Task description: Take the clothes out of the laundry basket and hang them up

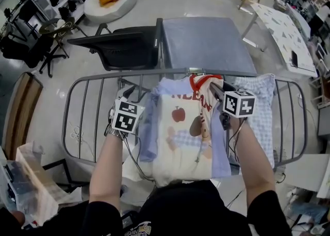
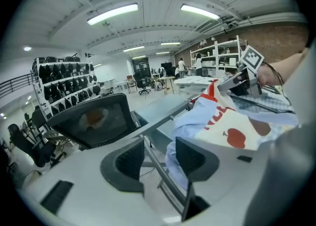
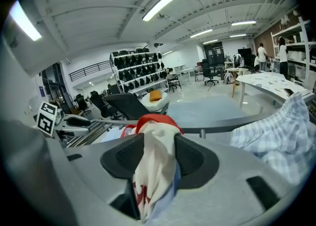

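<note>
Head view: looking down on a grey drying rack point(image 1: 103, 76) across the middle of the frame. Draped over its top rail, at the centre, a cream shirt point(image 1: 180, 132) with a red collar, a red apple picture and pale blue sides. Just beside the shirt on the right, on the same rack, a blue checked cloth point(image 1: 260, 111). Above the rack in the frame, a black chair point(image 1: 124, 49) on the left and a grey bench point(image 1: 206, 44) on the right.

At the shirt's upper left corner, the left gripper point(image 1: 125, 96). At the red collar near the top middle, the right gripper point(image 1: 216, 89). Behind each, an arm reaching up from the bottom of the frame.

Left gripper view: jaws standing apart, released, gripping nothing. Between them only a thin rail of the rack, running up from the lower middle, not pinched. Just beside the right-hand jaw, the pale blue edge of the shirt, with the apple further right.

Right gripper view: jaws apart here too, not clenched. Bunched loosely in the gap, the cream shirt, with its red collar poking up above the jaws at the centre. Off to the right of the frame, the checked cloth over the rail.
</note>
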A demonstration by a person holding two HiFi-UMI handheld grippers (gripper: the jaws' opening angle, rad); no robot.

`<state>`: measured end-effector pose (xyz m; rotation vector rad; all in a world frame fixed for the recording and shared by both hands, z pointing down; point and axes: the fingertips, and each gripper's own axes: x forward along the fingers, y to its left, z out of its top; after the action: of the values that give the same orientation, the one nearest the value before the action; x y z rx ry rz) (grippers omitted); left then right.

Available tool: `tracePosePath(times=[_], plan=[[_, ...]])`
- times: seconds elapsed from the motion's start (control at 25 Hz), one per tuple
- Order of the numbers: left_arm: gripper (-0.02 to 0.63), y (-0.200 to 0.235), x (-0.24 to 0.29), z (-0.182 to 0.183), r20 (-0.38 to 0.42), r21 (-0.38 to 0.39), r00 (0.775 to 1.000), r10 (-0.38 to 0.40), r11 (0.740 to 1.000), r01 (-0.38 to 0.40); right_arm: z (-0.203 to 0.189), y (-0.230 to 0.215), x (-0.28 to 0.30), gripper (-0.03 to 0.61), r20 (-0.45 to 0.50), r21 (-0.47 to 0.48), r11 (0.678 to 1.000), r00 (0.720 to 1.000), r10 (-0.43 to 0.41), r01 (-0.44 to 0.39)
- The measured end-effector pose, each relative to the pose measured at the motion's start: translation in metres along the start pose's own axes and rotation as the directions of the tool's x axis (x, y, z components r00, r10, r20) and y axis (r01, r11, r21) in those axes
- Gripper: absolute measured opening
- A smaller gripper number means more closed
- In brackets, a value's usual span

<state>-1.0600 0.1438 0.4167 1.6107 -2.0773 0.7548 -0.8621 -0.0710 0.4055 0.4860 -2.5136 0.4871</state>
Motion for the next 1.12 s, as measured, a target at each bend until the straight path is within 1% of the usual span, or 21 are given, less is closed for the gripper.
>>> tracePosePath(times=[0.04, 0.12, 0.2, 0.28, 0.64, 0.8, 1.0, 1.12], plan=[[0.192, -0.002, -0.003, 0.003, 0.012, -0.018, 1.0, -0.005, 1.0, 0.005, -0.001, 0.0, -0.001, 0.211, -0.003, -0.001, 1.0, 1.0, 0.002, -0.002], [0.192, -0.01, -0.011, 0.011, 0.038, -0.059, 0.999, -0.024, 0.998, 0.027, -0.001, 0.001, -0.005, 0.226, -0.004, -0.008, 1.0, 1.0, 0.004, -0.004], [0.192, -0.015, -0.018, 0.02, 0.063, -0.08, 0.997, -0.033, 0.996, 0.038, 0.0, 0.001, -0.009, 0.252, -0.003, -0.011, 1.0, 1.0, 0.003, -0.003], [0.192, -0.02, -0.023, 0.026, 0.08, -0.078, 0.996, -0.032, 0.996, 0.038, 0.0, 0.002, -0.013, 0.276, 0.0, -0.013, 1.0, 1.0, 0.006, -0.006], [0.19, -0.049, -0.043, 0.053, 0.136, -0.064, 0.99, -0.024, 0.997, 0.033, 0.007, 0.008, -0.036, 0.302, 0.041, -0.032, 0.999, 0.998, 0.039, -0.038], [0.19, -0.067, -0.053, 0.062, 0.146, -0.054, 0.989, -0.023, 0.998, 0.031, 0.01, 0.004, -0.05, 0.331, 0.054, -0.044, 0.998, 0.998, 0.038, -0.036], [0.187, -0.089, -0.067, 0.074, 0.17, -0.048, 0.985, -0.017, 0.999, 0.025, 0.023, 0.011, -0.075, 0.331, 0.103, -0.051, 0.996, 0.992, 0.079, -0.074], [0.167, -0.103, -0.078, 0.086, 0.202, -0.055, 0.979, 0.001, 0.998, 0.01, 0.035, 0.019, -0.094, 0.331, 0.146, -0.066, 0.991, 0.982, 0.122, -0.113]])
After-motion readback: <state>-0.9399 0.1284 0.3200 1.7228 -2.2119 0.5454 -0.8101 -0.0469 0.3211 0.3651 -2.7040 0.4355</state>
